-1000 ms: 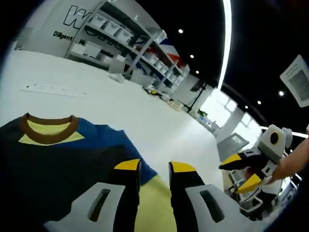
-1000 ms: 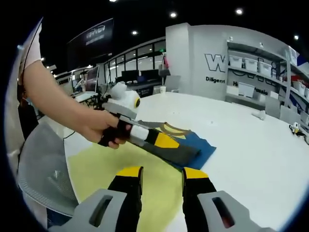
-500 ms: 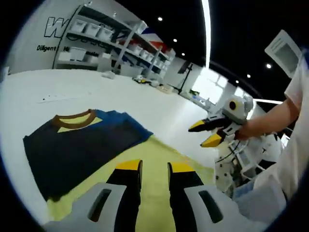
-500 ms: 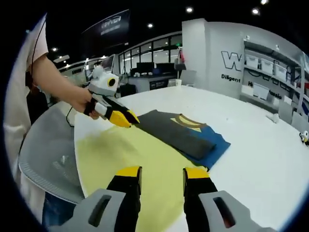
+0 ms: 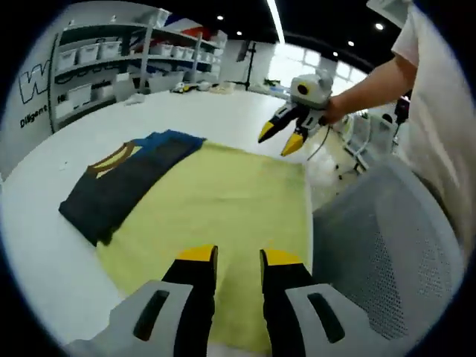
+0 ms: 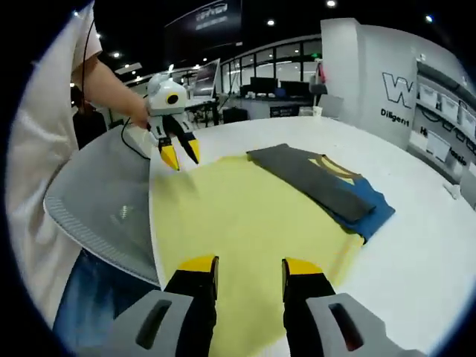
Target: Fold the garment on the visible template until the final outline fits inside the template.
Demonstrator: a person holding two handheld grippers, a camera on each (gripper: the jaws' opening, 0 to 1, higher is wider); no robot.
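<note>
- The dark grey and blue folded T-shirt with a brown collar (image 5: 119, 182) lies as a narrow strip along one edge of the pale yellow rectangular template sheet (image 5: 223, 223); part of the blue side appears to hang over the sheet's edge onto the round white table (image 5: 44, 253).
- In the right gripper view, that same shirt (image 6: 320, 182) sits at the far side of the sheet (image 6: 238, 223), with most of the yellow bare.
- My guess is the folding is nearly finished: the bundle is compact, but its outline does not yet seem fully inside the sheet, so a nudge or one more tuck looks needed.
- The left gripper (image 5: 238, 256) hovers over the near edge of the sheet, well apart from the shirt, yellow-tipped jaws slightly parted and empty; it also shows in the other view (image 6: 178, 154).
- The right gripper (image 6: 249, 264) hangs likewise above the sheet, jaws parted with nothing between them; seen across the sheet (image 5: 286, 136), its tips are spread.
- Compared with a second ago, both grippers have pulled back from the shirt, and the left one no longer rests on the cloth.
</note>
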